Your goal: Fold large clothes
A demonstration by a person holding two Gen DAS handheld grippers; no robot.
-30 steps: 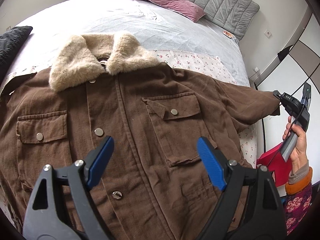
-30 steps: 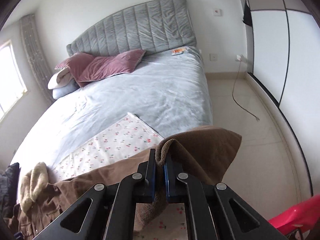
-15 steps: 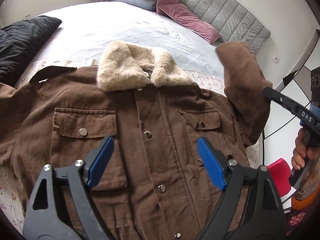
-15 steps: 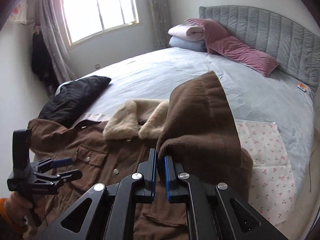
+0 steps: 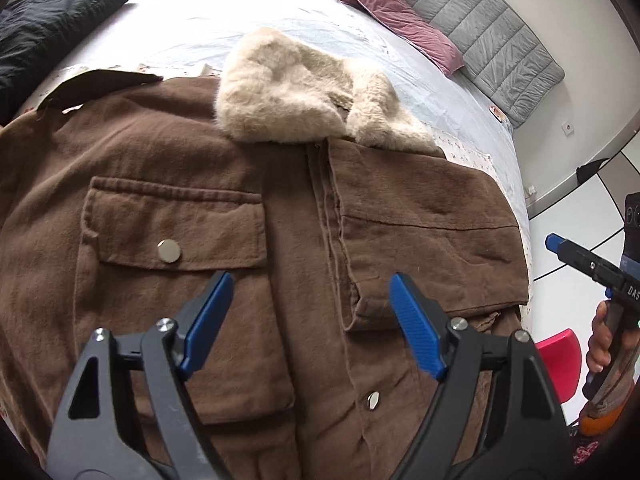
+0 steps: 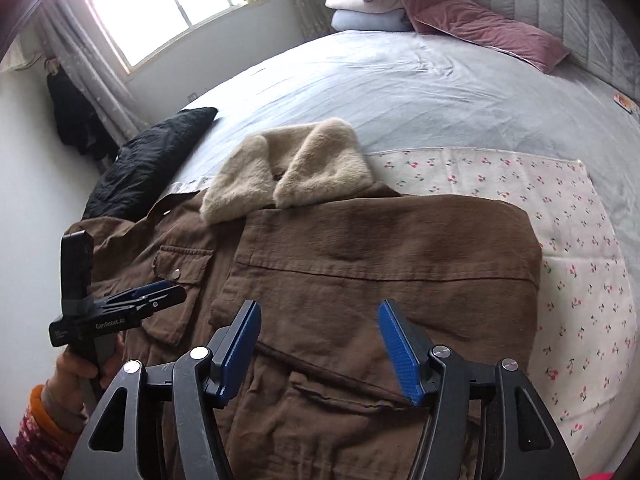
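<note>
A brown jacket (image 5: 168,184) with a cream fur collar (image 5: 296,92) lies front-up on the bed; it also shows in the right wrist view (image 6: 360,264). Its right-hand sleeve (image 5: 432,240) lies folded across the chest, also seen from the right wrist (image 6: 400,248). My left gripper (image 5: 310,312) is open and empty, hovering over the jacket's middle. My right gripper (image 6: 320,340) is open and empty just above the folded sleeve. The left gripper also shows in the right wrist view (image 6: 148,296), and the right gripper at the left wrist view's right edge (image 5: 560,248).
The jacket lies on a floral cloth (image 6: 580,280) over a grey bedspread (image 6: 420,88). A black garment (image 6: 152,152) lies at the far left of the bed. Pink pillows (image 6: 488,28) and folded bedding (image 6: 368,8) sit by the headboard. A red stool (image 5: 560,360) stands beside the bed.
My right gripper carried the sleeve over the jacket's chest, laid it flat and opened, letting it go. The left gripper stayed open and moved closer over the jacket.
</note>
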